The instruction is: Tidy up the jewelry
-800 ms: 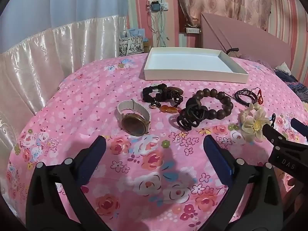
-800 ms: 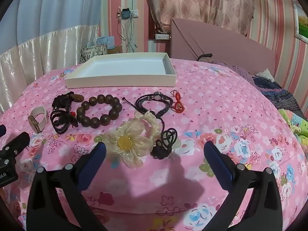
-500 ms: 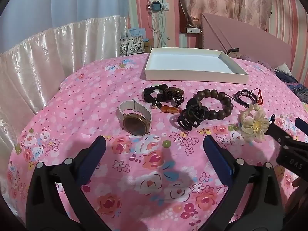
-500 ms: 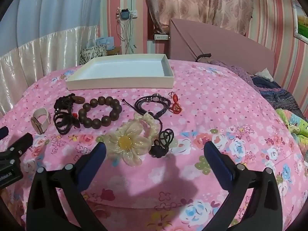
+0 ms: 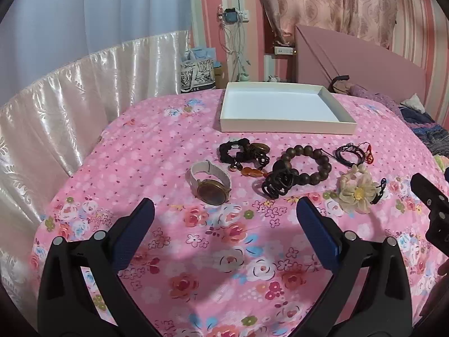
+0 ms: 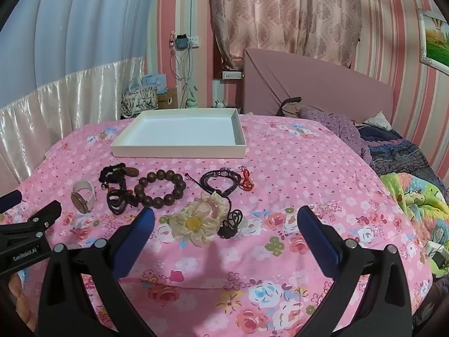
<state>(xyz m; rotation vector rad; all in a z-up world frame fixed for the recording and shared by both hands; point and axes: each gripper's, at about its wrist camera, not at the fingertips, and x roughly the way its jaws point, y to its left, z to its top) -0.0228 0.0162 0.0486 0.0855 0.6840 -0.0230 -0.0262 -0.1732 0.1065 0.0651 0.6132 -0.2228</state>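
Jewelry lies in a row on the pink floral bedspread. From left: a watch point(image 5: 210, 184) with a pale strap, a black scrunchie with pendants point(image 5: 243, 153), a black hair claw point(image 5: 276, 184), a dark wooden bead bracelet point(image 5: 307, 164), black cord bracelets point(image 5: 349, 154) and a cream flower hair tie point(image 5: 356, 192). Behind them sits an empty white tray point(image 5: 283, 127). My left gripper point(image 5: 224, 219) hangs open just short of the watch point(image 6: 82, 196). My right gripper point(image 6: 224, 221) is open with the flower hair tie point(image 6: 196, 221) between its fingertips, untouched. The bead bracelet point(image 6: 161, 188) and tray point(image 6: 179, 150) lie beyond.
A pink headboard point(image 6: 317, 84) and crumpled bedding point(image 6: 407, 163) lie at the right. Shiny white curtain fabric point(image 5: 70, 98) edges the bed on the left. A patterned bag point(image 5: 197, 74) and hanging cables point(image 5: 234, 42) stand against the far wall. Bare bedspread lies under both grippers.
Both grippers have drawn back and risen a little, so the jewelry sits slightly farther away in each view. Nothing has been touched and both jaws stay wide.
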